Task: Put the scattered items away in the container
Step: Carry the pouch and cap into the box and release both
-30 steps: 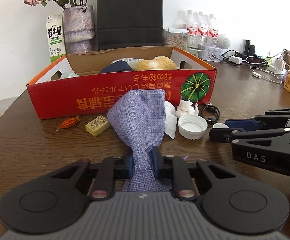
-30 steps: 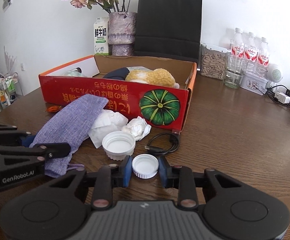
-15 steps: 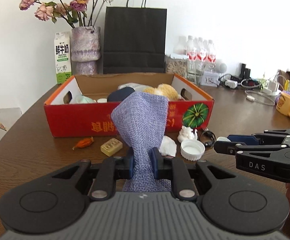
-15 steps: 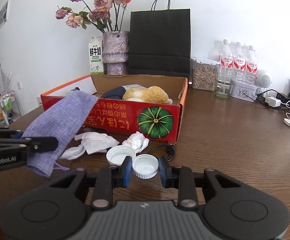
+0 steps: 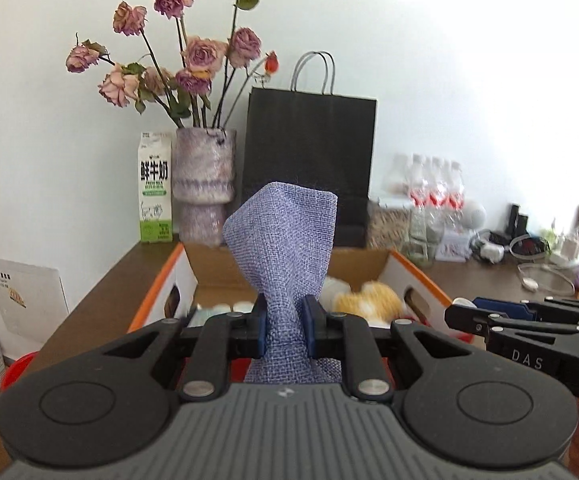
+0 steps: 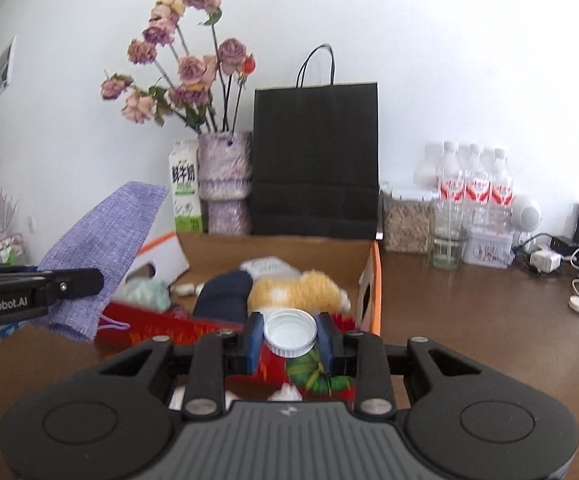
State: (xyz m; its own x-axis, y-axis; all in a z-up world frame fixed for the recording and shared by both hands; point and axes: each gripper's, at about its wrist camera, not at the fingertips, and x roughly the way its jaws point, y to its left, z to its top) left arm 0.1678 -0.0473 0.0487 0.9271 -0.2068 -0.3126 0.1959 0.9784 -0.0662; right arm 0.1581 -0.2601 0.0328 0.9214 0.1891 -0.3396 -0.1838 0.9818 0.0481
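My left gripper (image 5: 283, 328) is shut on a purple woven cloth pouch (image 5: 283, 240) and holds it up above the near wall of the red cardboard box (image 5: 157, 280). The pouch also shows at the left of the right wrist view (image 6: 101, 256). My right gripper (image 6: 289, 340) is shut on a white plastic lid (image 6: 289, 332), raised over the front of the box (image 6: 373, 280). Inside the box lie a yellow plush toy (image 6: 297, 292), a dark blue item (image 6: 225, 296) and a pale green item (image 6: 147, 292).
Behind the box stand a vase of dried roses (image 5: 203, 184), a milk carton (image 5: 154, 192), a black paper bag (image 5: 309, 168), water bottles (image 6: 473, 192), a glass jar (image 6: 445, 240) and chargers with cables (image 6: 545, 260). A crumpled white tissue (image 6: 285, 392) lies below the right gripper.
Both grippers have risen from the table and moved toward the box, the left carrying the pouch and the right carrying the lid. Items left on the table have dropped out of view.
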